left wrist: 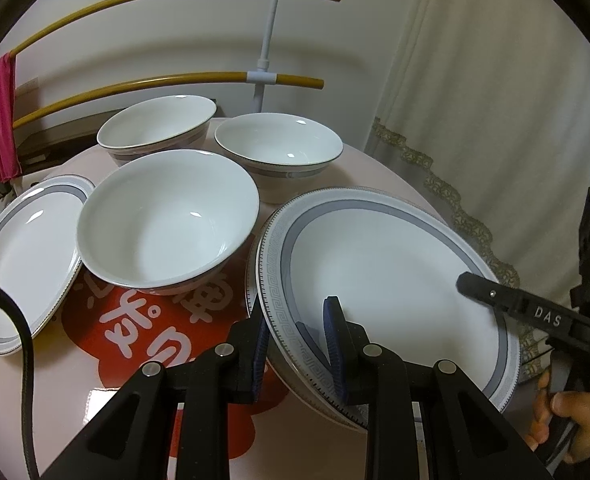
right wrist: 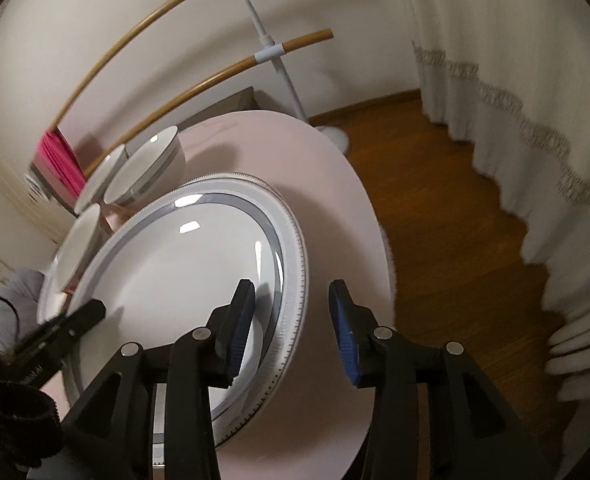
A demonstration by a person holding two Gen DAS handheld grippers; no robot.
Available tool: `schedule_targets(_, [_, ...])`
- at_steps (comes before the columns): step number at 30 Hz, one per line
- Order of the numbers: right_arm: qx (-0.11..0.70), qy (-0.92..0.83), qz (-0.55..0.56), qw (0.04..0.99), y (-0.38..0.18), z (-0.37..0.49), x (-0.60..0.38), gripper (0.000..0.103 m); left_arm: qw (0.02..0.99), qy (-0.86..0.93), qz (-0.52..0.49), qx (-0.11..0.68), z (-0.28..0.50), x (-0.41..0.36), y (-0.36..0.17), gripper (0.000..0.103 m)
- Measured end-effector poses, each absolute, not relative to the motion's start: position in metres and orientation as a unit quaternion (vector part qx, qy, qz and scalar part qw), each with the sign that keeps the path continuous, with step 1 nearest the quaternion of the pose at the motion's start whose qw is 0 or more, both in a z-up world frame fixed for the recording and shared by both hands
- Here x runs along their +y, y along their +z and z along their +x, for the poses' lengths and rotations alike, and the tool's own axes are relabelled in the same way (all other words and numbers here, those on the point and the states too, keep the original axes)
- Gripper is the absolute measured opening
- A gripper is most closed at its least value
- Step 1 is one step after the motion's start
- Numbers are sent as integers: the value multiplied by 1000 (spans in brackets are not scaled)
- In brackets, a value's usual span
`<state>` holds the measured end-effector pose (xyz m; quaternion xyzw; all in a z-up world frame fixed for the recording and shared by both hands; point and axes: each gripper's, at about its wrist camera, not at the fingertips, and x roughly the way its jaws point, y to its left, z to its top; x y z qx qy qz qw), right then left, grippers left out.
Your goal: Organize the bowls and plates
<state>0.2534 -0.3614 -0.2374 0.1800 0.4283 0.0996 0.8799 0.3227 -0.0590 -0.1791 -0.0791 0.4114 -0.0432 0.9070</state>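
Plate [left wrist: 395,264] white, grey band, key-pattern rim; 3 bowls [left wrist: 167,220].

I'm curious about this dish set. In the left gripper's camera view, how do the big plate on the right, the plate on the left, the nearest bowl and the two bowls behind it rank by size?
1. Big plate, largest.
2. Left plate, though partly cut off.
3. Nearest bowl.
4. The back-left bowl and back-right bowl look alike.
All three bowls may match; nearness makes the front one look bigger.

So the big grey-banded white plate [left wrist: 395,264] sits right on the round pink bench [left wrist: 359,168], three white ceramic bowls [left wrist: 167,220] clustered left and behind it, smaller grey-rimmed plate [left wrist: 27,248] far left.
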Motion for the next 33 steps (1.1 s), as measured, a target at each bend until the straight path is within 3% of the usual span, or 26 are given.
schedule_targets(21, [416, 113, 215, 876, -240, 254, -367, 34, 906, -31, -62, 417, 305, -67, -175, 31])
schedule_targets(33, [408, 134, 245, 869, -244, 249, -367, 26, 903, -27, -65, 423, 304, -66, -181, 35])
